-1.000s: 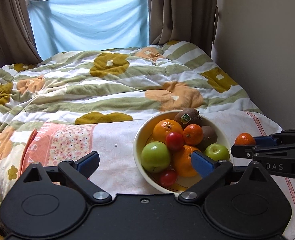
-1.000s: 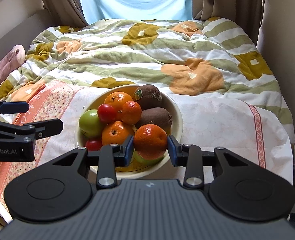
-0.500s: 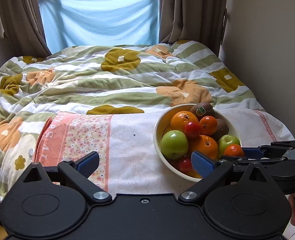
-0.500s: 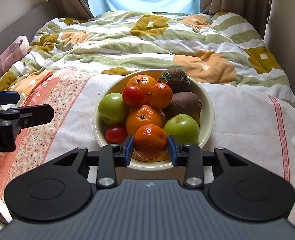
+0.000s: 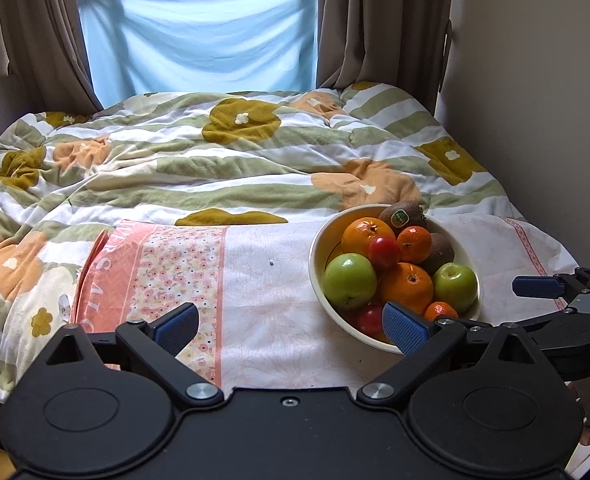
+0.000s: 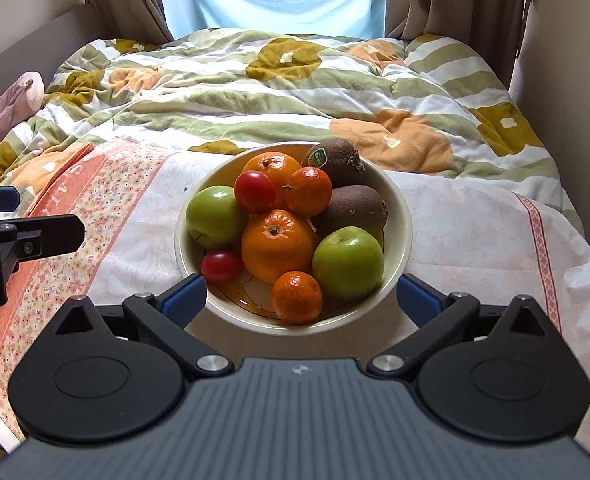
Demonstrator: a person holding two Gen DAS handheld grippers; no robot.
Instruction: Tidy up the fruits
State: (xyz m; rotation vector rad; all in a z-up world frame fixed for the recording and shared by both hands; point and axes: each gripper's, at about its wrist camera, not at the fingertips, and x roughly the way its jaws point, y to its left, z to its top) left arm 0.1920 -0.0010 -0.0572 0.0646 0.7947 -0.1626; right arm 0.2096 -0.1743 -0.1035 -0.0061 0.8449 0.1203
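Note:
A cream bowl [image 6: 403, 216] on the bed holds green apples, oranges, tomatoes and kiwis. A small tangerine [image 6: 297, 297] lies at the bowl's near edge, next to a green apple [image 6: 349, 262]. My right gripper [image 6: 301, 298] is open and empty, its jaws spread wide on either side of the bowl's near rim. My left gripper [image 5: 291, 328] is open and empty, left of the bowl [image 5: 318, 240] above the cloth. The tangerine also shows in the left wrist view [image 5: 440, 311], partly behind my left gripper's right finger.
A white and pink floral cloth [image 6: 107, 216] lies under the bowl on a striped flowered quilt [image 6: 279, 80]. A wall [image 5: 535, 100] runs along the right side of the bed. A pink soft toy [image 6: 5, 110] lies at the left edge. Curtains hang behind.
My right gripper carried the tangerine over the bowl, opened and let it go into the near side. Both grippers have drawn back from the bed.

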